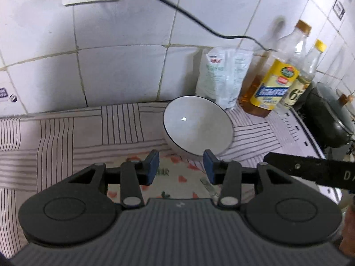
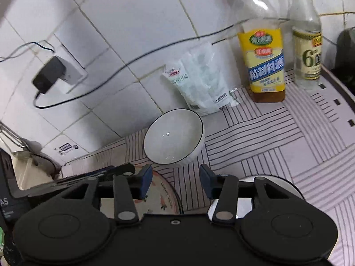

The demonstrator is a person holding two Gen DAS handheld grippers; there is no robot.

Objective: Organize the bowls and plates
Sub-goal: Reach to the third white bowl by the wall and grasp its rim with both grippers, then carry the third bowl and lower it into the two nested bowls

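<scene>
White glazed ceramic bowl with a thin black rim, at 12 o'clock of both claws on the striped worktop.
Likely rigid, slick, breakable: pinch the near rim. Left claw and right claw both spread, holding nothing.

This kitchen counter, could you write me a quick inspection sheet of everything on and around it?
Surface: striped cloth covering the counter.
Job's things: white bowl with a dark rim, upright, empty; patterned plate near the left gripper; white dish partly hidden under the right gripper.
Clutter: white bag leaning on the tiles; yellow-labelled bottle; clear bottle.
Grippers: left gripper and right gripper, jaws open, holding nothing.
Cables: black cable from a wall charger.
Surroundings: white tiled wall; dark pot at the counter's right end.
</scene>
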